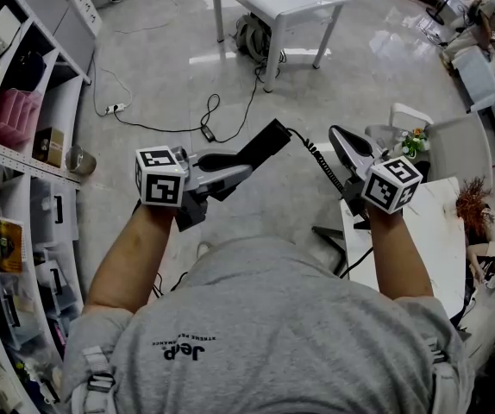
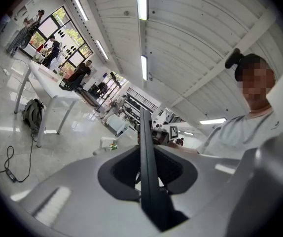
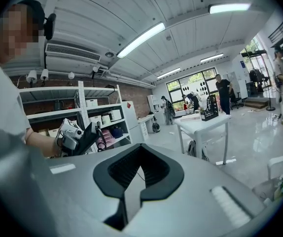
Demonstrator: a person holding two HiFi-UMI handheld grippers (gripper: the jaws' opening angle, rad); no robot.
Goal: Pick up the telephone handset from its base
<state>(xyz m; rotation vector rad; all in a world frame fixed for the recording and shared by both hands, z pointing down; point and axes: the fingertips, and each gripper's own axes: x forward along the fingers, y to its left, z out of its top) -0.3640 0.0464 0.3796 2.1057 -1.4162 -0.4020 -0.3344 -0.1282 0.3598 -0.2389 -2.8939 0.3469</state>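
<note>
My left gripper [image 1: 237,167] is shut on a black telephone handset [image 1: 261,147], held in the air over the floor and slanting up to the right. In the left gripper view the handset [image 2: 146,162] stands edge-on between the pads. Its coiled cord [image 1: 323,164] runs down to the right and passes behind my right gripper [image 1: 341,136]. That gripper hovers just right of the handset, jaws together with nothing in them [image 3: 131,194]. The right gripper view shows the left gripper [image 3: 68,134] and the handset [image 3: 86,136] off to its left. The telephone base is not in view.
White shelving [image 1: 23,119] with boxes lines the left side. A white table [image 1: 273,3] stands far ahead, with cables [image 1: 204,128] on the floor before it. Another white tabletop [image 1: 441,231] lies at my right, a small plant [image 1: 413,141] beyond it. People stand in the distance.
</note>
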